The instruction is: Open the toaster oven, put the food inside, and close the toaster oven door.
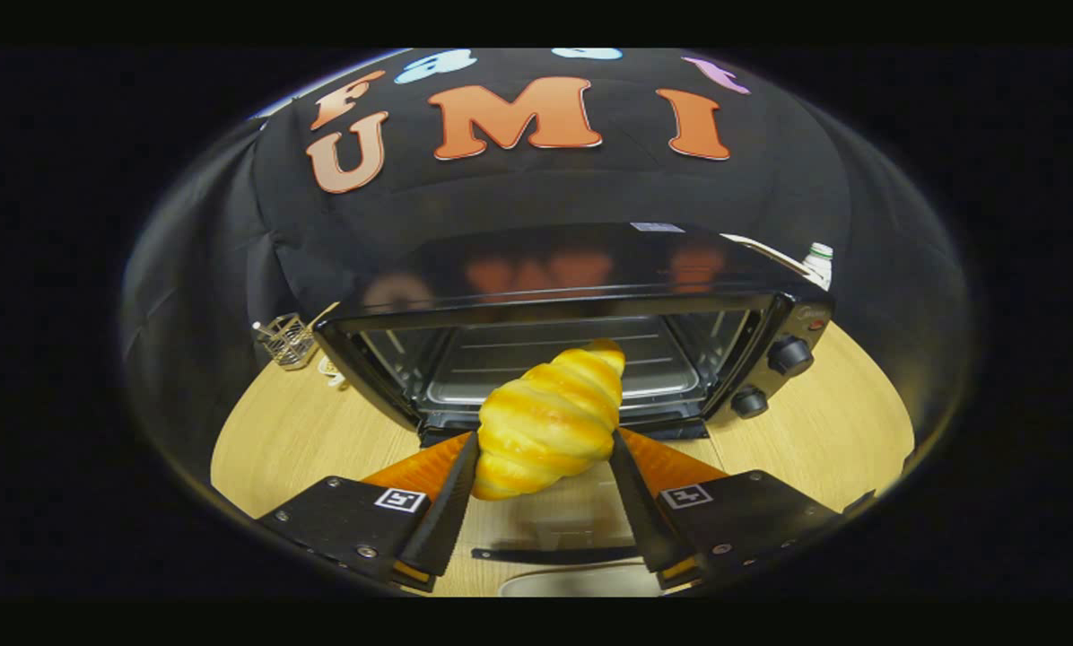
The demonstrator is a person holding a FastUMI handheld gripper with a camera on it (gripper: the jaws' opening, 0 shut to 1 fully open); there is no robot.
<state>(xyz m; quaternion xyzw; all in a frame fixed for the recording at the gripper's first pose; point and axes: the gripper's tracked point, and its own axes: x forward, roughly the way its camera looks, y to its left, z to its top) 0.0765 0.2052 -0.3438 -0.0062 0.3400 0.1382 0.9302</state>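
- The tongs (544, 467) are clamped on a croissant (550, 422), one finger pressing each side.
- The croissant hangs just ahead of the oven (590, 296), whose door (554, 525) lies dropped open beneath it.
- Keep the squeeze steady and carry it level, straight over the door.
- Release only once it sits on the rack (501, 359).

The croissant (550, 420) is golden yellow with paler cream bands between its ridges, held in the gripper (544, 475). The toaster oven (590, 269) is glossy black outside with black knobs (789, 356) and silvery inside. The worktop (294, 431) is light wood grain. A small basket (287, 341) at its far left edge looks like grey wire.
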